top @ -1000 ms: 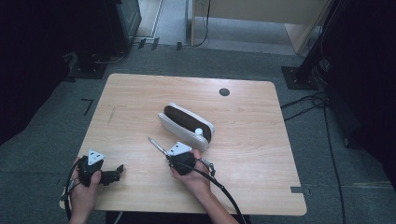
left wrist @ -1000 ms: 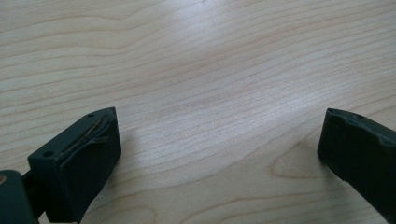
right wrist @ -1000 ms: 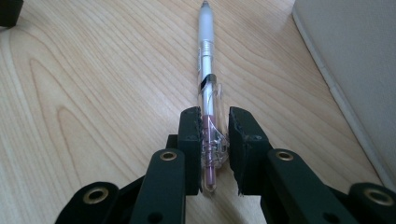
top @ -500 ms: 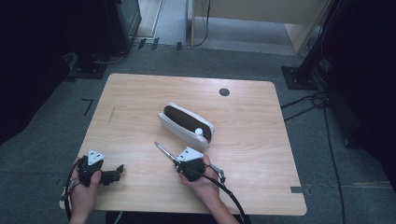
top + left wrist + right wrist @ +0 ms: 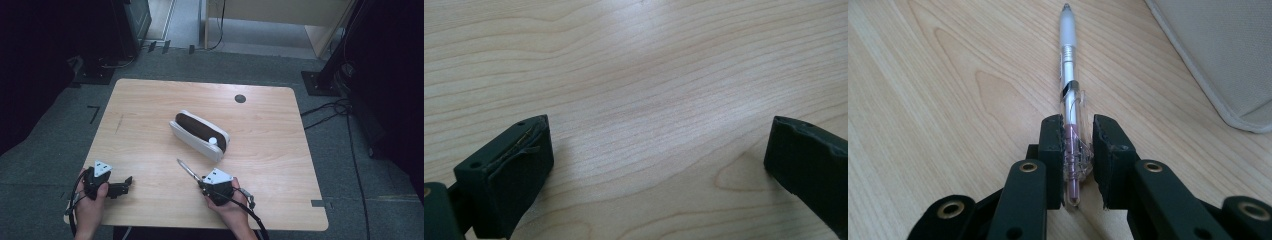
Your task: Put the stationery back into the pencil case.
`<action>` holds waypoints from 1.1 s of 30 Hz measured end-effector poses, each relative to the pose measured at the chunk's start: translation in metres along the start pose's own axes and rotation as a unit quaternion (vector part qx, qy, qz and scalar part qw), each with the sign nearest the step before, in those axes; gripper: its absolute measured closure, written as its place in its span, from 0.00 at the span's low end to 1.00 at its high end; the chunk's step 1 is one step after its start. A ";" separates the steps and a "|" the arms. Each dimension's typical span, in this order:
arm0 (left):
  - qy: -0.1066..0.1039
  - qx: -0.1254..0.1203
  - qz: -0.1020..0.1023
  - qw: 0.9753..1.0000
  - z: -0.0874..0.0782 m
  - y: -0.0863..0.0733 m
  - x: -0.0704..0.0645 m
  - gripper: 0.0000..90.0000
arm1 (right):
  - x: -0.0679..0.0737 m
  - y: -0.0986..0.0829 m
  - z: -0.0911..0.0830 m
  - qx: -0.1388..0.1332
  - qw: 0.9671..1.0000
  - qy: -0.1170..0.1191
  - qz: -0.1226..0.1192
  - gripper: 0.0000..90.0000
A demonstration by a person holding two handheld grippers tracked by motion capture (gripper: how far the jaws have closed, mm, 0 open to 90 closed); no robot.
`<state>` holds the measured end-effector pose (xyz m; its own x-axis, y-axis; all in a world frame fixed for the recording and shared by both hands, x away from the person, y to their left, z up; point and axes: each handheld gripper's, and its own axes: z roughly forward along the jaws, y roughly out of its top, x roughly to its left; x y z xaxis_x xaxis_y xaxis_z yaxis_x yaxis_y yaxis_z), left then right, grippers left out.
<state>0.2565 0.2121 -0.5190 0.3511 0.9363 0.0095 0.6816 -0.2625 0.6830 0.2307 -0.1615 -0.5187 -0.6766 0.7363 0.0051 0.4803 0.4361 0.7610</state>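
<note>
A clear pen [image 5: 1068, 85] with a white grip points away from me, and my right gripper [image 5: 1078, 150] is shut on its rear end. From above, the pen [image 5: 187, 170] sticks out to the upper left of the right gripper [image 5: 202, 184], near the table's front edge. A white pencil case [image 5: 199, 135] with a dark open inside lies at the table's middle; its pale side [image 5: 1228, 55] fills the upper right of the right gripper view. My left gripper [image 5: 127, 181] rests at the front left, and its jaws stand wide apart over bare wood [image 5: 654, 150].
The wooden table [image 5: 150, 110] has a small black round hole [image 5: 240, 98] near its far edge. A small white ball-like thing [image 5: 212, 141] sits at the case's right end. Dark stands and cables surround the table on the grey floor.
My right gripper with the pen has drawn back toward the front edge and slightly right, away from the case. The left gripper has stayed put.
</note>
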 end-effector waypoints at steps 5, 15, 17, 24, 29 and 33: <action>0.000 0.000 0.000 1.000 0.000 0.000 0.000 0.00 | -0.001 0.004 0.002 0.013 1.000 0.016 -0.008 0.67; 0.000 0.000 0.000 1.000 0.000 0.000 0.000 0.00 | 0.011 0.045 0.020 -0.003 0.999 0.022 -0.038 0.76; 0.000 0.000 0.000 1.000 0.000 0.000 0.000 0.00 | 0.011 0.052 0.027 0.001 0.999 0.019 -0.039 0.78; 0.000 0.000 0.000 1.000 0.000 0.000 0.000 0.00 | 0.008 0.070 0.054 0.021 0.999 0.004 -0.034 0.82; 0.000 0.000 0.000 1.000 0.000 0.000 0.000 0.00 | 0.006 0.073 0.064 0.037 0.999 -0.005 -0.034 0.83; 0.000 0.000 0.000 1.000 0.000 0.000 0.000 0.00 | 0.005 0.073 0.071 0.048 0.998 -0.004 -0.028 0.84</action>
<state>0.2565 0.2122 -0.5190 0.3509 0.9364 0.0085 0.6814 -0.2616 0.6836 0.3017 -0.0891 -0.5087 -0.6993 0.7136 -0.0420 0.4931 0.5241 0.6944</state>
